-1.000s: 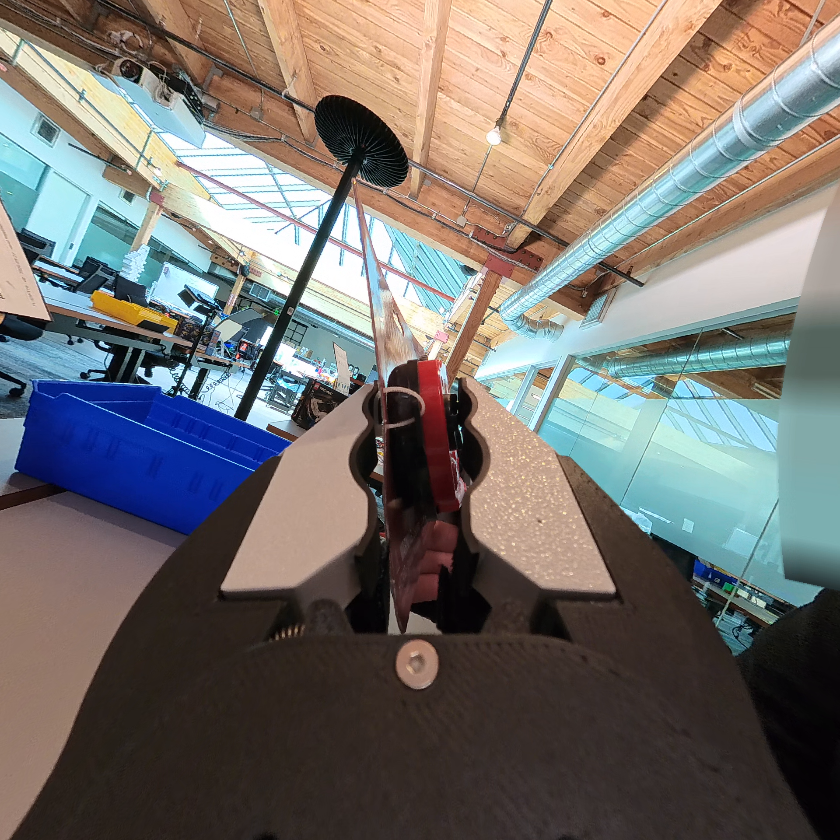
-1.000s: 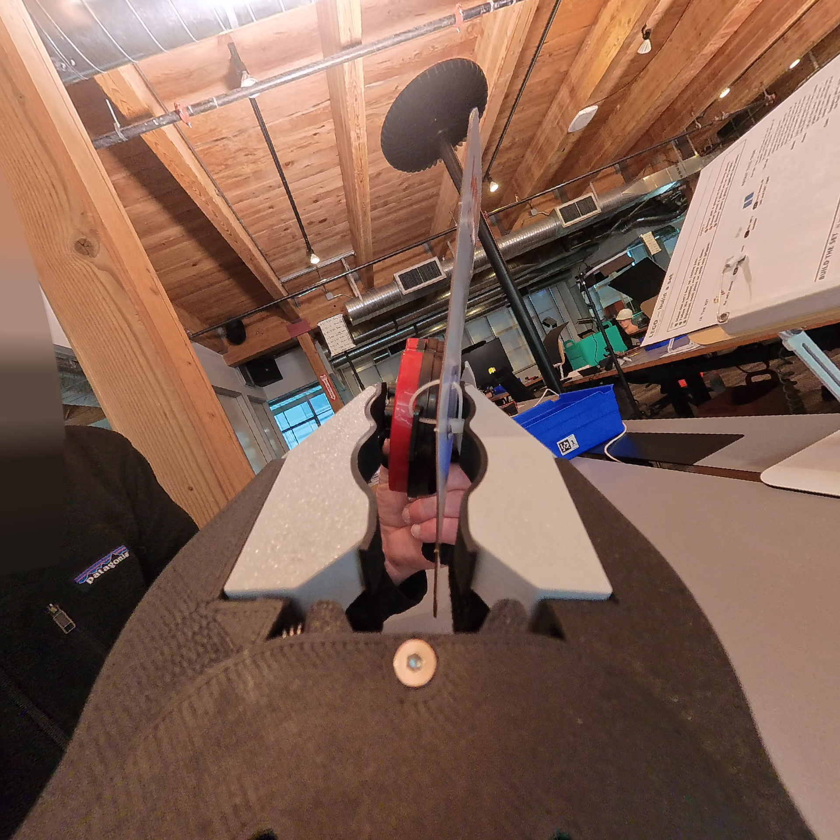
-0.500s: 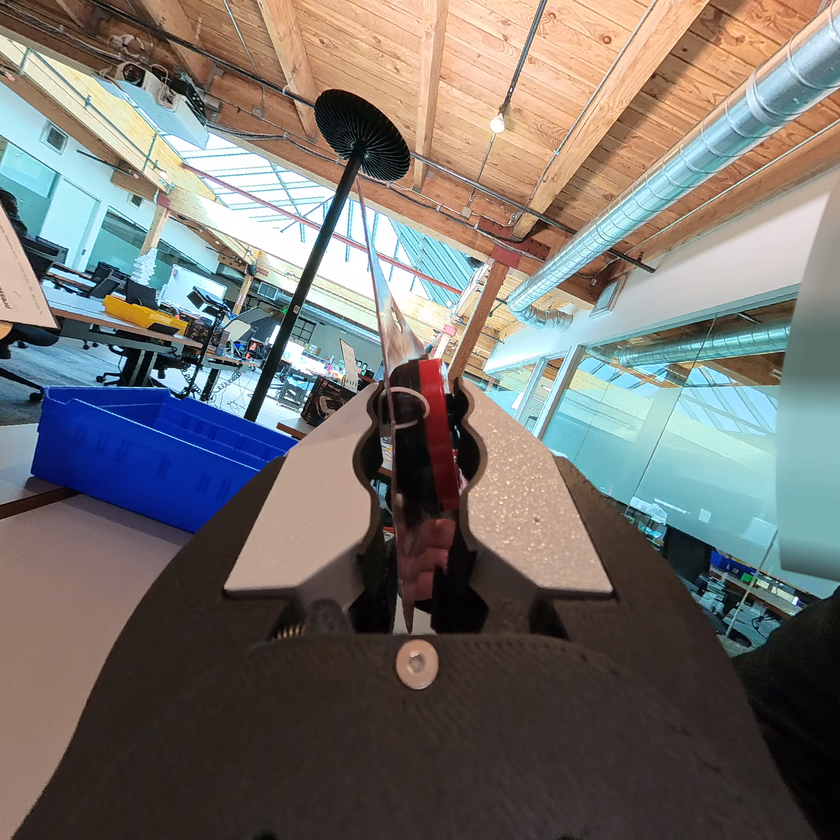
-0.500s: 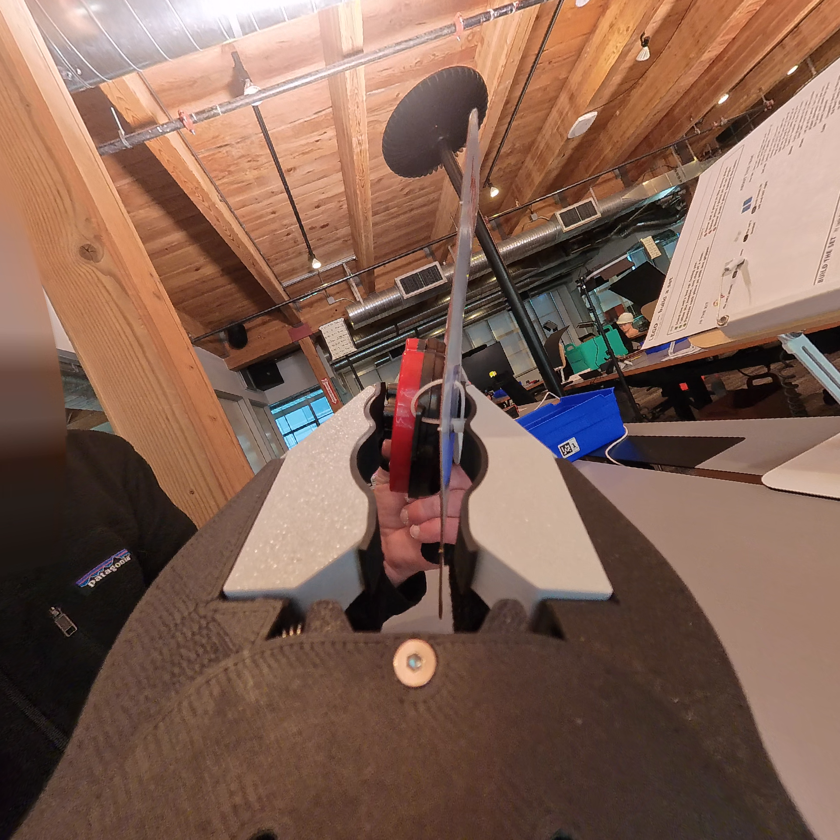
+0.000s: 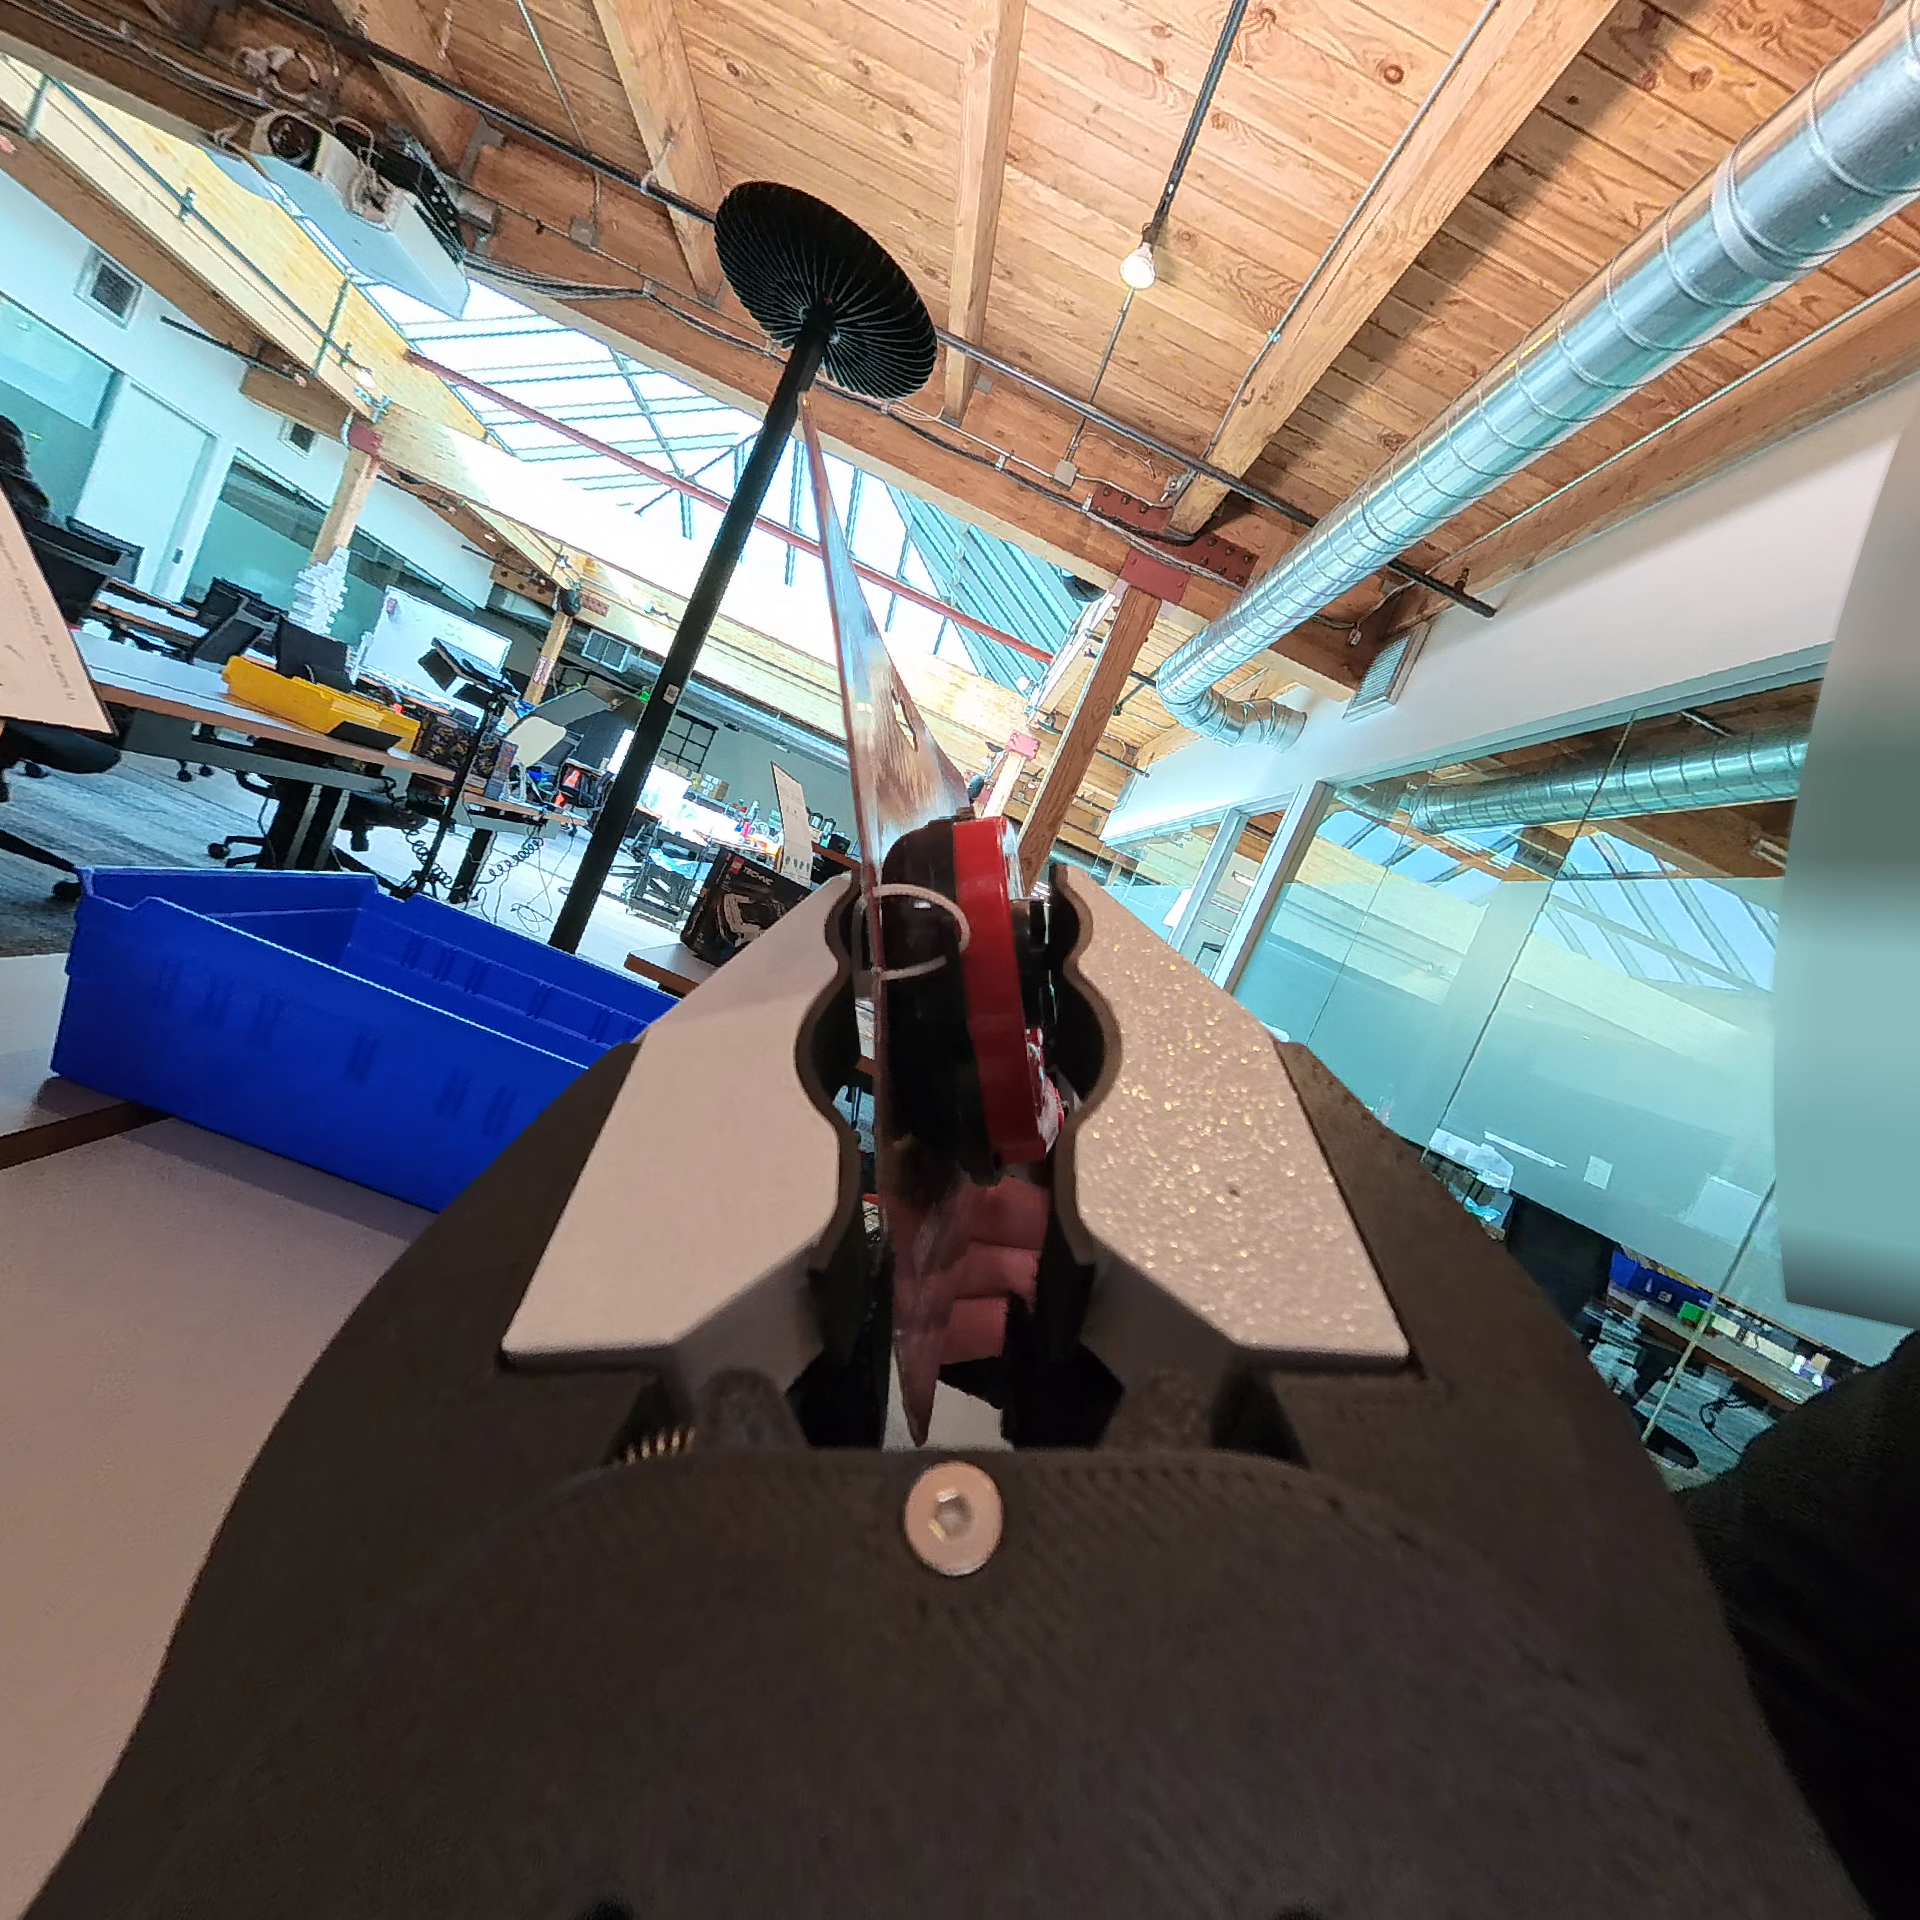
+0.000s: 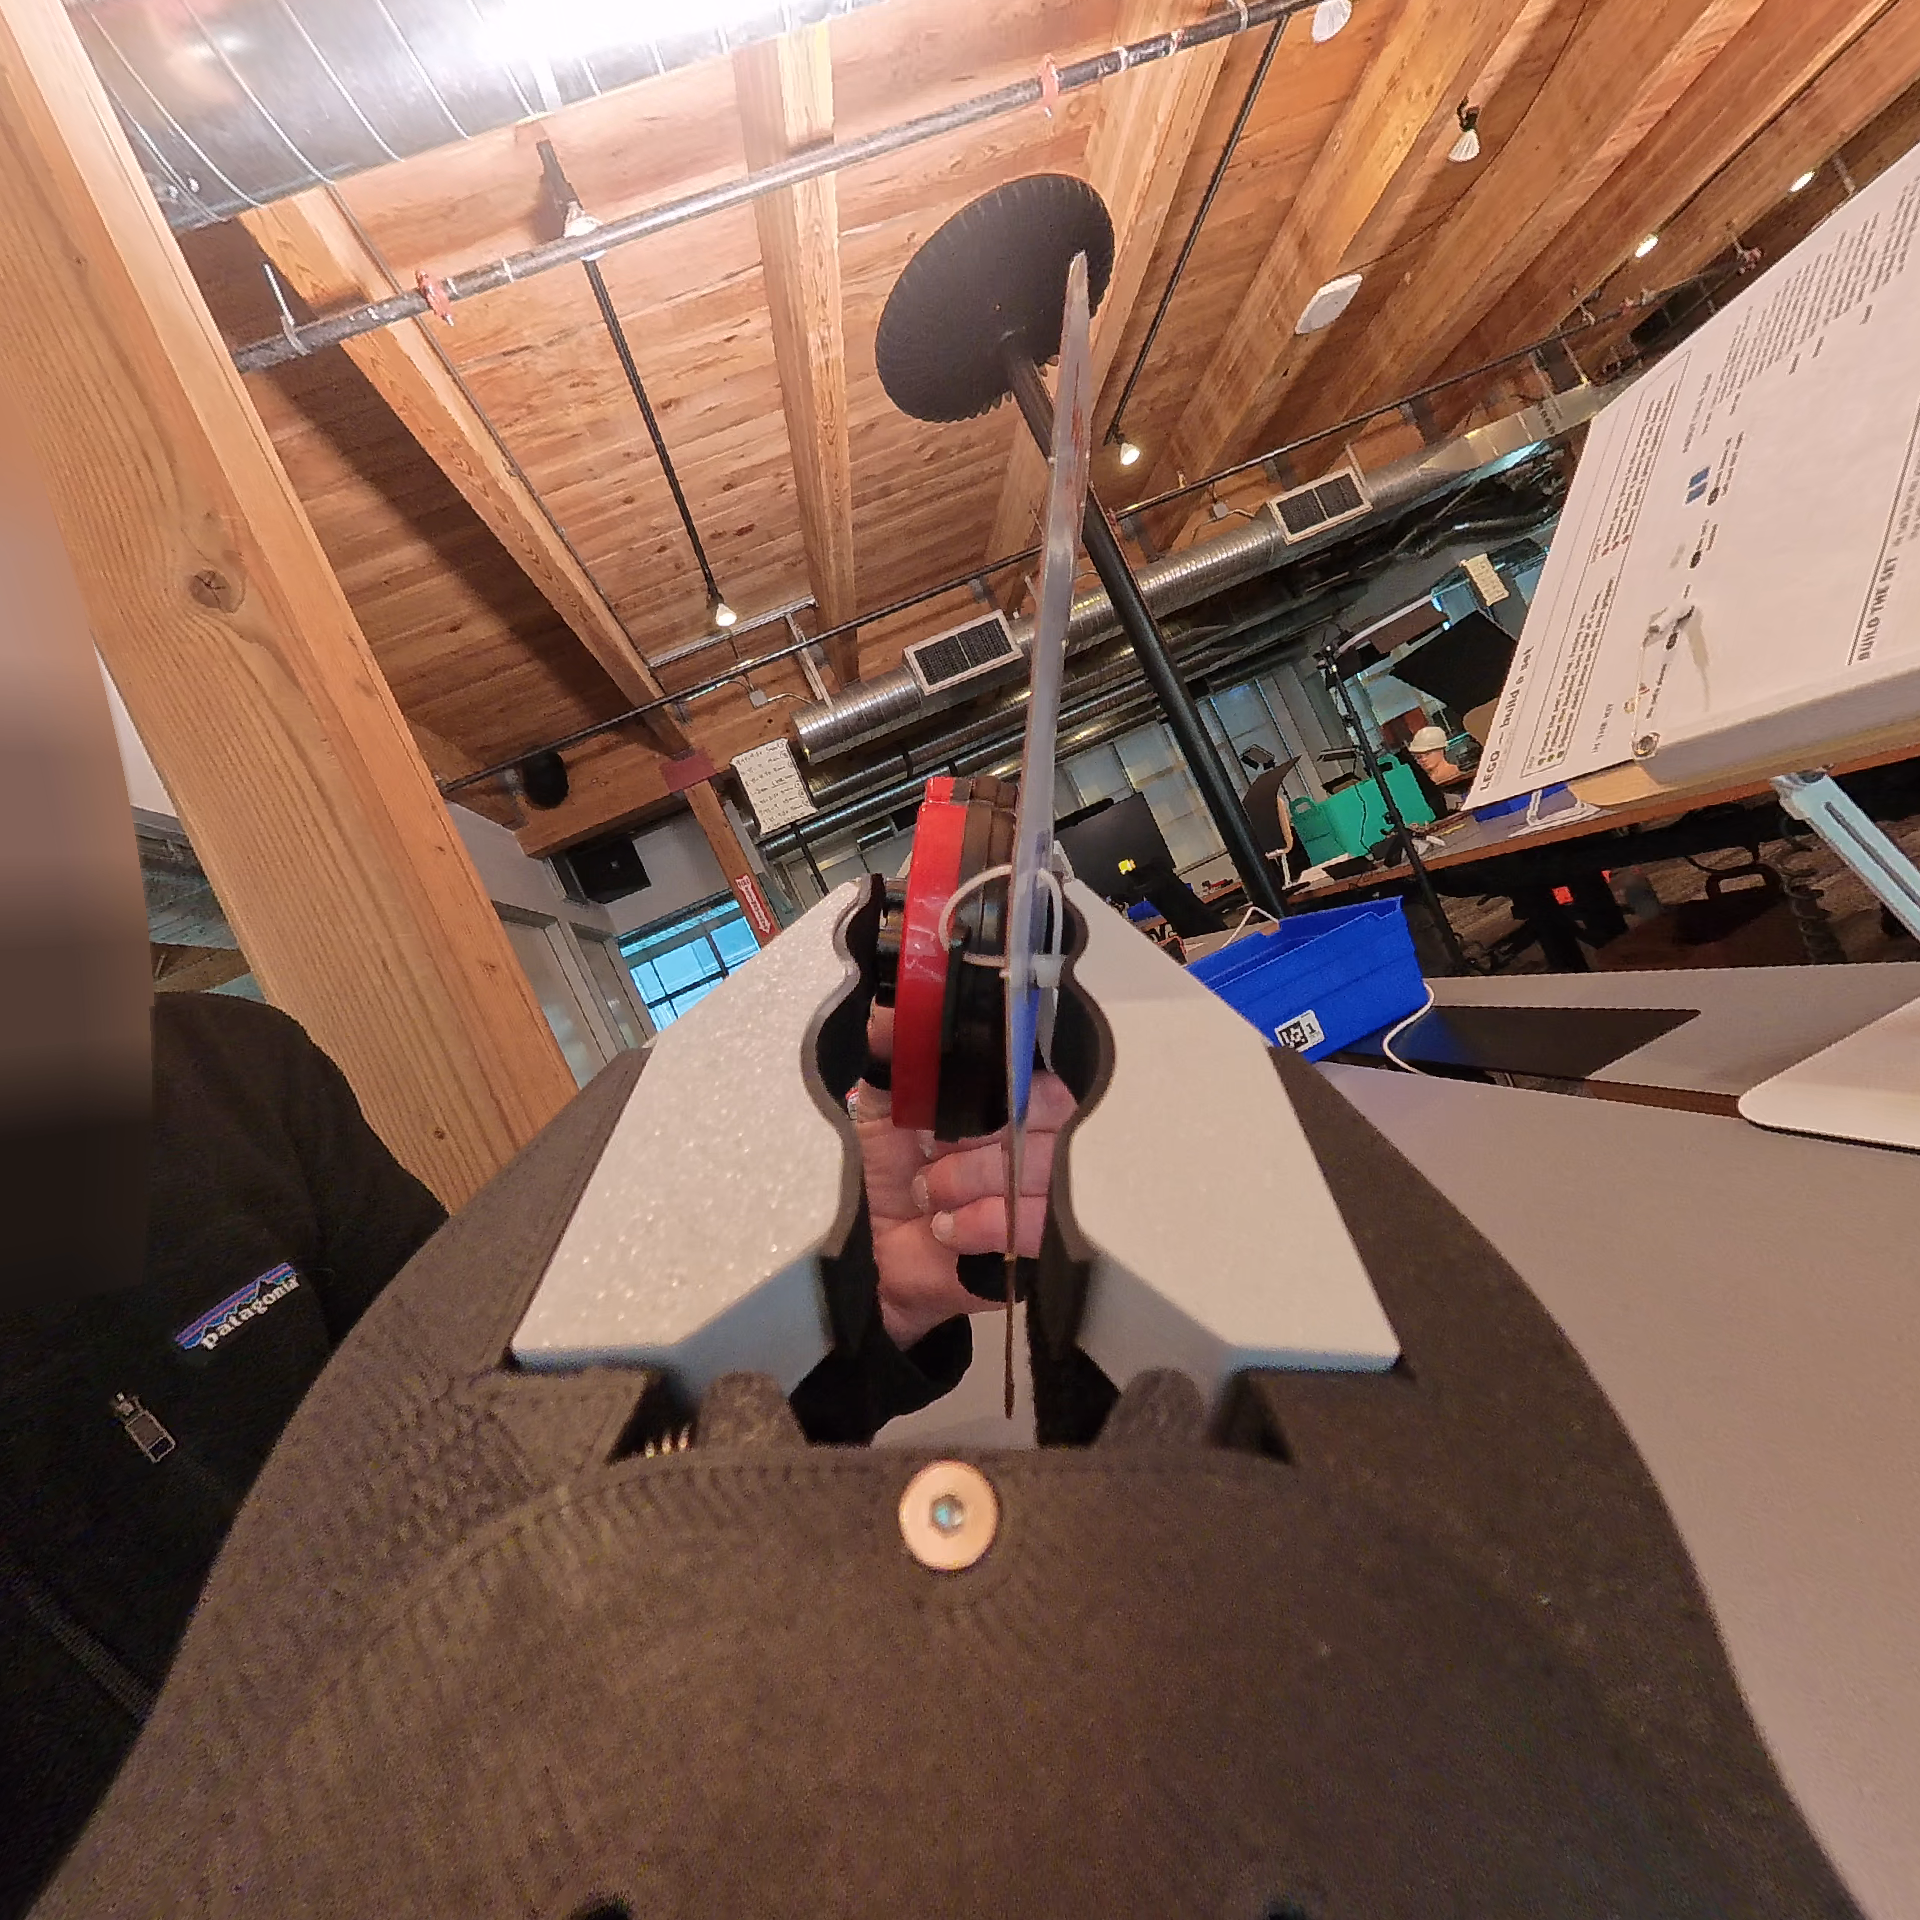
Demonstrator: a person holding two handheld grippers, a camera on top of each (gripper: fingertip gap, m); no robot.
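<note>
Loosely left to right, we see a blue bin at the table's far edge. Then our left gripper and right gripper each frame a red-and-black disc zip-tied to a thin card and held by a hand. Jaws nearly together; whether they pinch it, we cannot tell.

Left gripper: jaws closed on a flat card with a disc tied against its right face; card stands on edge, rising past the jaws. A hand sits behind, low between the jaws. Bin on the worktop to the left; pole behind it. Right gripper: same card on edge between its jaws, disc on the card's left face, fingers below. Bin and document stand to the right on the worktop.
</note>
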